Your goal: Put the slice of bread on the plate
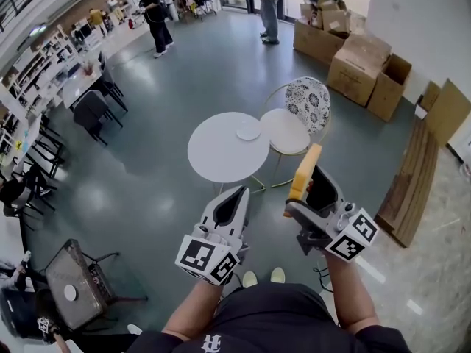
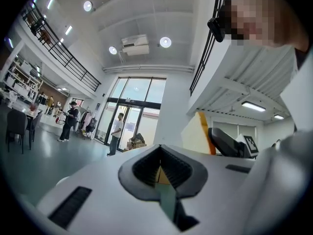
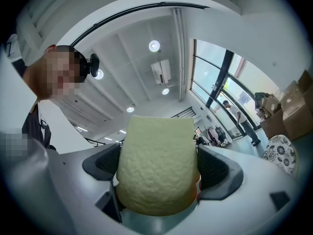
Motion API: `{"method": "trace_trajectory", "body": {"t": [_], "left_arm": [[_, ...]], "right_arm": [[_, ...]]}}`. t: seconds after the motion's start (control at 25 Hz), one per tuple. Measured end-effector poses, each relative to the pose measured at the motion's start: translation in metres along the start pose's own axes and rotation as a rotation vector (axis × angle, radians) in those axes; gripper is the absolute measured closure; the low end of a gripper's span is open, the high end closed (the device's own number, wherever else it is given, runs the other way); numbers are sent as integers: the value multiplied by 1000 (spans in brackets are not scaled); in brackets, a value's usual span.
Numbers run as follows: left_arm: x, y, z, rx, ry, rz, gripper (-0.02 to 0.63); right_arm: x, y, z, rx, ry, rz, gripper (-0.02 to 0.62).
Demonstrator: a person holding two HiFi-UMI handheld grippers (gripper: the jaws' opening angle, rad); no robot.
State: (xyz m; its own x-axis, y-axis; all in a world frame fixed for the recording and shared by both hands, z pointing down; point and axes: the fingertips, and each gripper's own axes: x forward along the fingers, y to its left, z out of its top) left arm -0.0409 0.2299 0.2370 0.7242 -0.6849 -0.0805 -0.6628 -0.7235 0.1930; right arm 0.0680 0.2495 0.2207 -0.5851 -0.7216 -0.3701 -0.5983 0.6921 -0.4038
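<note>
A pale slice of bread (image 1: pixel 305 172) with an orange-brown crust stands upright between the jaws of my right gripper (image 1: pixel 310 198), which is shut on it. In the right gripper view the bread (image 3: pixel 156 165) fills the gap between the two dark pads and is raised toward the ceiling. A small white plate (image 1: pixel 248 132) lies on the round white table (image 1: pixel 221 157) ahead and below. My left gripper (image 1: pixel 236 196) is held beside the right one with its jaws shut and nothing in them. The left gripper view shows the bread (image 2: pixel 199 133) off to the right.
Behind the table stands a chair (image 1: pixel 285 131) with a round seat and a patterned back (image 1: pixel 307 103). Cardboard boxes (image 1: pixel 358 65) are stacked at the back right, and wooden boards (image 1: pixel 409 182) lie along the right wall. Desks and chairs (image 1: pixel 88 101) line the left. Two people stand far off.
</note>
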Motion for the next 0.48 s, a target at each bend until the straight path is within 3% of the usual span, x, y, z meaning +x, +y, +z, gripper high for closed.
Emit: {"method": "trace_trajectory", "body": {"t": [0.48], "left_arm": [[12,-11,-4,9,-30,63,600]], "right_arm": [[-16,-14,12,19,16,42,103]]}}
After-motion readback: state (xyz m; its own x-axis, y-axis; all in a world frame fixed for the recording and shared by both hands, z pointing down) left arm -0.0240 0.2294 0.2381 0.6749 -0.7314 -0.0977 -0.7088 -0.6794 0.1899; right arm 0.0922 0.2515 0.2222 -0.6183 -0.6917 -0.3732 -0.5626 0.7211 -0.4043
